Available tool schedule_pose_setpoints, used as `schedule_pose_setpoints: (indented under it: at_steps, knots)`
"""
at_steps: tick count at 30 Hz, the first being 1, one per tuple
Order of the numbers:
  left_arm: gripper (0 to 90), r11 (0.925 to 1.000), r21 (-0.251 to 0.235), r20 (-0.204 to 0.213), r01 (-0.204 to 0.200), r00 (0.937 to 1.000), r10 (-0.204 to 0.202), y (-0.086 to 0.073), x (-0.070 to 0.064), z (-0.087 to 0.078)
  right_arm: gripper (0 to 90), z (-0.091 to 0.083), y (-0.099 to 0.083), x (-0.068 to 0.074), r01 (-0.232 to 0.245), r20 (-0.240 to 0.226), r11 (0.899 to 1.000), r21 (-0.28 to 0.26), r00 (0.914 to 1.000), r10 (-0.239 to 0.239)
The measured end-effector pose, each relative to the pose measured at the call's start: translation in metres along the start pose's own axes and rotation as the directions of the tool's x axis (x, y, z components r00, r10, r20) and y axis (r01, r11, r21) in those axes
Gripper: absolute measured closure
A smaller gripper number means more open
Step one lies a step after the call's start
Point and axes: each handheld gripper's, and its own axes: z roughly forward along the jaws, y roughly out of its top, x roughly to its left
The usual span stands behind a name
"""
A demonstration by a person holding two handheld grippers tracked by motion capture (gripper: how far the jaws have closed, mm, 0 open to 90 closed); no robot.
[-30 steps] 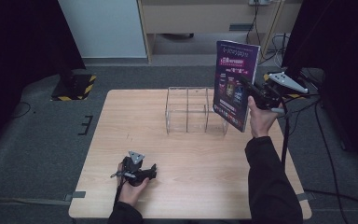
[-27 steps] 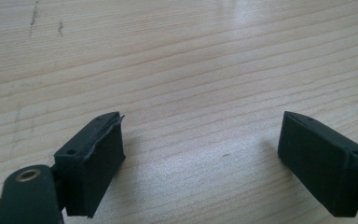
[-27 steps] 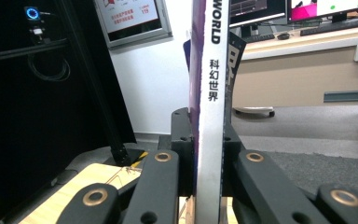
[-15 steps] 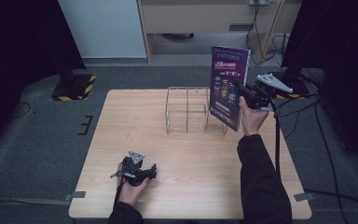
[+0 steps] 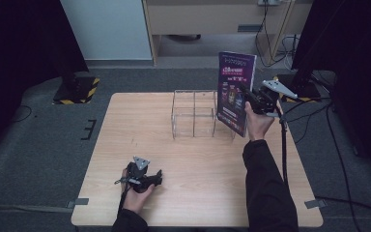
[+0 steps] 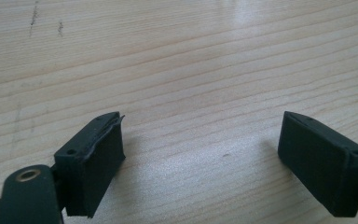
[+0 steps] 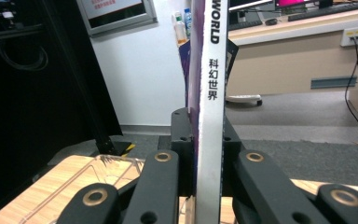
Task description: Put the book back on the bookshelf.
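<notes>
1. The wooden table (image 5: 198,169) is the biggest thing before me, pale and square, on a grey carpet.
2. A clear rack (image 5: 195,114) with upright dividers stands on the far half of the table, a little right of the middle. In the right gripper view its near corner (image 7: 98,175) shows low on the left, below my jaws.
3. The magazine (image 5: 235,92) is upright and off the table, its purple cover facing the high camera. Its lower edge hangs just over the right end of the rack; I cannot tell whether it touches the rack.
4. In the right gripper view the magazine's white spine (image 7: 210,116) runs straight up the middle, with printed characters on it.
5. My right gripper (image 5: 251,99) is raised at the far right of the table, beside the rack, with my right hand (image 5: 257,123) under it. Its jaws are clamped narrow on the magazine, one on each side near the spine.
6. My left gripper (image 5: 147,178) rests low at the near left of the table, well apart from the rack and the magazine, in my left hand (image 5: 136,195).
7. In the left gripper view its jaws stand wide apart with nothing between them but bare wood (image 6: 191,84).
</notes>
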Motion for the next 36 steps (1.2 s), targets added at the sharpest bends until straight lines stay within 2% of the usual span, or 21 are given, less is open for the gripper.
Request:
schedule_pose_setpoints:
  at_steps: [5,10,18,20,24,28,36]
  knots:
    - [13.3,1.0000,0.000,0.000,0.000,1.0000,0.000,0.000,0.000,0.000,82.9,0.001,-0.006,-0.001,0.019,0.017,1.000,0.011,0.9997,-0.019]
    - [13.3,1.0000,0.000,0.000,0.000,1.0000,0.000,0.000,0.000,0.000,82.8,0.002,-0.015,-0.003,0.007,0.028,1.000,0.013,0.9996,-0.007]
    - [13.3,1.0000,0.000,0.000,0.000,1.0000,0.000,0.000,0.000,0.000,82.8,0.003,-0.021,0.003,0.038,0.023,0.999,0.024,0.9990,-0.038]
    - [13.3,1.0000,0.000,0.000,0.000,1.0000,0.000,0.000,0.000,0.000,82.8,0.003,-0.024,0.004,0.033,0.020,0.999,0.020,0.9992,-0.034]
    - [13.3,1.0000,0.000,0.000,0.000,1.0000,0.000,0.000,0.000,0.000,82.8,0.001,-0.032,0.004,0.034,0.018,0.999,0.028,0.9992,-0.035]
    - [13.3,1.0000,0.000,0.000,0.000,1.0000,0.000,0.000,0.000,0.000,82.7,-0.001,-0.037,0.004,0.056,0.017,0.998,0.038,0.9983,-0.056]
    - [13.3,1.0000,0.000,-0.001,0.001,1.0000,-0.001,0.000,0.000,0.000,82.6,-0.005,-0.044,0.002,0.054,0.019,0.998,0.034,0.9983,-0.055]
